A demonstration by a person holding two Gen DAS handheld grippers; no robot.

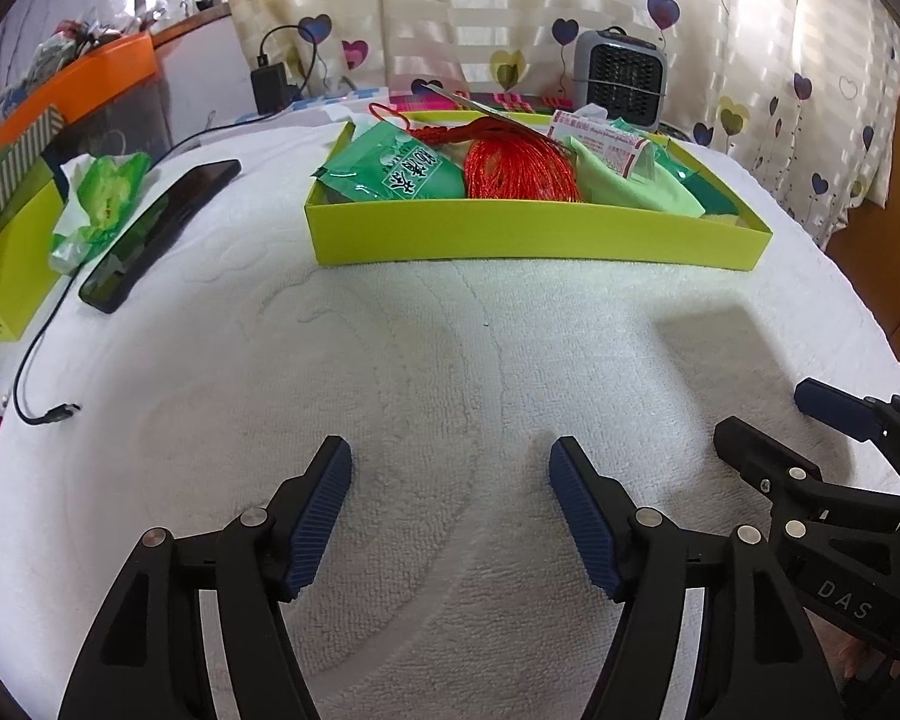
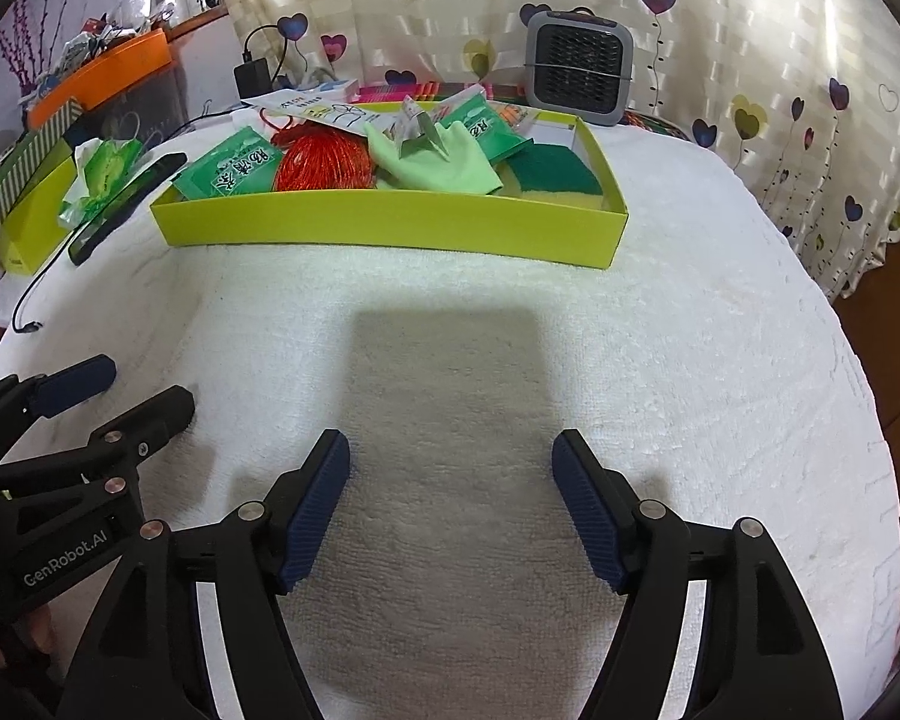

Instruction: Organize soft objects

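A yellow-green tray [image 1: 534,234] [image 2: 390,222] stands at the far side of the white towel. It holds green tissue packs [image 1: 390,171] [image 2: 234,171], a red tassel [image 1: 519,171] [image 2: 324,165], a light green cloth [image 1: 636,183] [image 2: 432,165] and a green-and-yellow sponge [image 2: 555,180]. My left gripper [image 1: 450,468] is open and empty over the near towel. My right gripper [image 2: 450,462] is open and empty beside it, and also shows in the left wrist view [image 1: 774,420].
A black phone [image 1: 156,234] [image 2: 126,204] and a crumpled green pack [image 1: 99,204] lie left of the tray. A loose cable end [image 1: 57,414] lies at the left edge. A yellow box [image 1: 12,258] stands far left. A grey fan heater [image 2: 579,69] stands behind the tray.
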